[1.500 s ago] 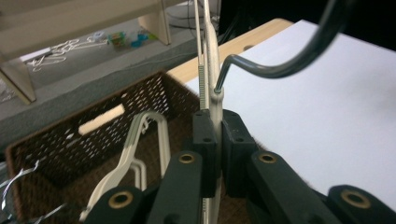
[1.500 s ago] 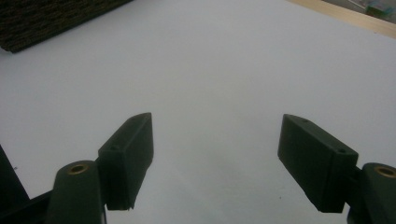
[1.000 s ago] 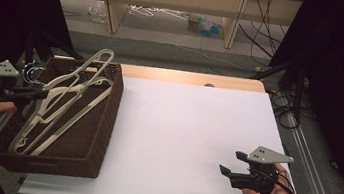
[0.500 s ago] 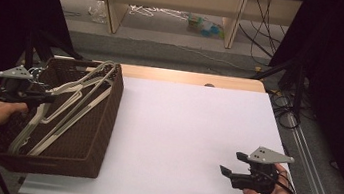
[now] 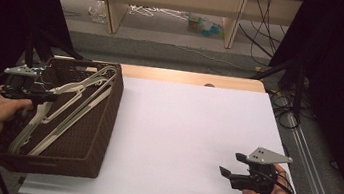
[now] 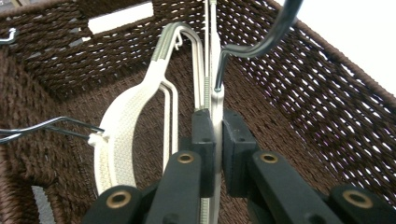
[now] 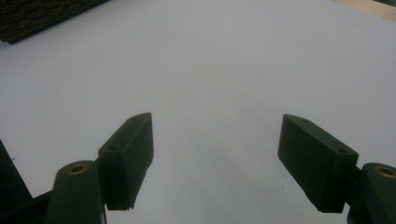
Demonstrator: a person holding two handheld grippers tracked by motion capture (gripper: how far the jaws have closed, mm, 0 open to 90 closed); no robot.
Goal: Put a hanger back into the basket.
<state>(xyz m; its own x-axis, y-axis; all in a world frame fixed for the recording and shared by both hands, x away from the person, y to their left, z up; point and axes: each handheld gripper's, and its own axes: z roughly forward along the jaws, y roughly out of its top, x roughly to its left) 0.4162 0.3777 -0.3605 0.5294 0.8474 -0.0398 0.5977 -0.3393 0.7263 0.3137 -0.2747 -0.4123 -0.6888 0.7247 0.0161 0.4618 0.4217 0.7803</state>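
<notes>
At the table's left edge, the left gripper point(image 5: 44, 96) pinches a cream hanger point(image 6: 214, 100) inside the brown wicker basket point(image 5: 99, 133); no hanger is out yet, so the lift and placement remain. Since a second ago that hand has dipped lower into the basket. Near the front right corner, the right gripper point(image 5: 230, 165) waits, jaws spread.

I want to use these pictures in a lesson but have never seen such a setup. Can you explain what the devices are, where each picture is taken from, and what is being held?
A person holds a two-jaw hand tool in each hand. One camera looks down from above; the other two ride on the tools and look along their black jaws. The left gripper is shut on a white hanger inside the brown woven basket, where more hangers lie. The right gripper waits open above the white table, holding nothing.
</notes>
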